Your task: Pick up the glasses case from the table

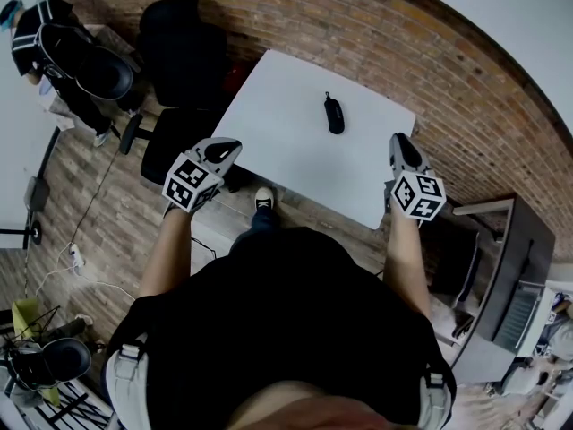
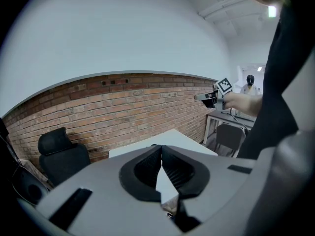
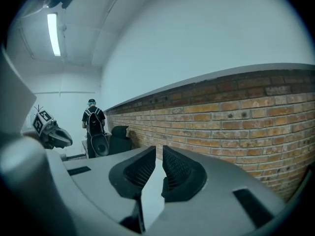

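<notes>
**Q:** What do we see nearest the head camera?

**A:** We see both bare forearms stretched forward and held apart, each hand wrapped round a gripper's handle. The left gripper (image 1: 226,147) hangs over the floor just short of the table's near-left edge, with its nose tipped downward. The right gripper (image 1: 398,140) sits at the table's right edge and points nearly level.

**Q:** How do we read the jaws?

**A:** In the left gripper view we find the two black pads (image 2: 142,168) meeting at their tips, with nothing between them. In the right gripper view the pads (image 3: 179,170) stand all but together, leaving a thin slit at the tips. They too grip nothing.

**Q:** And beyond the grippers?

**A:** We note the white table (image 1: 286,141), set cornerwise to us. The glasses case (image 1: 334,115), dark and oblong, lies flat on the far half of the tabletop, well apart from both grippers. Farther still we see a black office chair (image 1: 183,47) at the table's left and the brick wall (image 1: 403,52) behind.
</notes>
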Tool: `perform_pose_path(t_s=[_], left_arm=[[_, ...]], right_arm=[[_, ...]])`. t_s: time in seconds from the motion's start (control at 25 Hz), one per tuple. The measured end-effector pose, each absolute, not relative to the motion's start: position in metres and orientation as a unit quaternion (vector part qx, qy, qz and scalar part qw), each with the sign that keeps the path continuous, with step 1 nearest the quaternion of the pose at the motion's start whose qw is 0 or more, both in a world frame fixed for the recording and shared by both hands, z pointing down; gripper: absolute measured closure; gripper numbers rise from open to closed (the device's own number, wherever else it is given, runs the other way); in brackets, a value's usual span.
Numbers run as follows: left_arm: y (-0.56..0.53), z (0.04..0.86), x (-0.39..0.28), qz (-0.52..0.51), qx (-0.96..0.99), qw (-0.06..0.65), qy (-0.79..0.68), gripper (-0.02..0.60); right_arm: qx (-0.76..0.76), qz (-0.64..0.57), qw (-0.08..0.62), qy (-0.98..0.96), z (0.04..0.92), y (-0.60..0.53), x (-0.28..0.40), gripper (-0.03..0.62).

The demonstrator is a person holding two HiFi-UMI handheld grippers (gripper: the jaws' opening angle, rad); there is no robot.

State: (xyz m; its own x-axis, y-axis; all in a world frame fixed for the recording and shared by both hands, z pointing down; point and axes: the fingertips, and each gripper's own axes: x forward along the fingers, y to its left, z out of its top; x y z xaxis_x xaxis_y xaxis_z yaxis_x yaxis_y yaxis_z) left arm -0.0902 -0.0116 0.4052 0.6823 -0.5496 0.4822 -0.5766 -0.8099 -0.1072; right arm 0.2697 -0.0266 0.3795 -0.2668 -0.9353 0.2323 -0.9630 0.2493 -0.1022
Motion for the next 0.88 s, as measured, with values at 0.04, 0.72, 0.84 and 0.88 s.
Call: perform_pose_path(t_s=[0.04, 0.72, 0.84, 0.88], left_arm=[[-0.015, 0.406, -0.092, 0.255, 0.917, 0.027, -0.307, 0.572], [-0.078, 0.413, -0.095, 0.261, 0.92, 0.031, -0.29, 0.572], [-0.09, 0.413, -0.095, 0.262, 0.921, 0.032, -0.288, 0.572], [-0.094, 0.414, -0.095, 0.263, 0.921, 0.032, -0.287, 0.572]], right_arm=[[0.603, 0.113, 0.063, -0.788, 0.38, -0.03, 0.269, 0.551], [0.606, 0.139, 0.087, -0.779, 0.406, -0.087, 0.261, 0.54], [0.608, 0.148, 0.093, -0.774, 0.414, -0.098, 0.263, 0.53], [0.609, 0.151, 0.094, -0.773, 0.417, -0.102, 0.263, 0.528]])
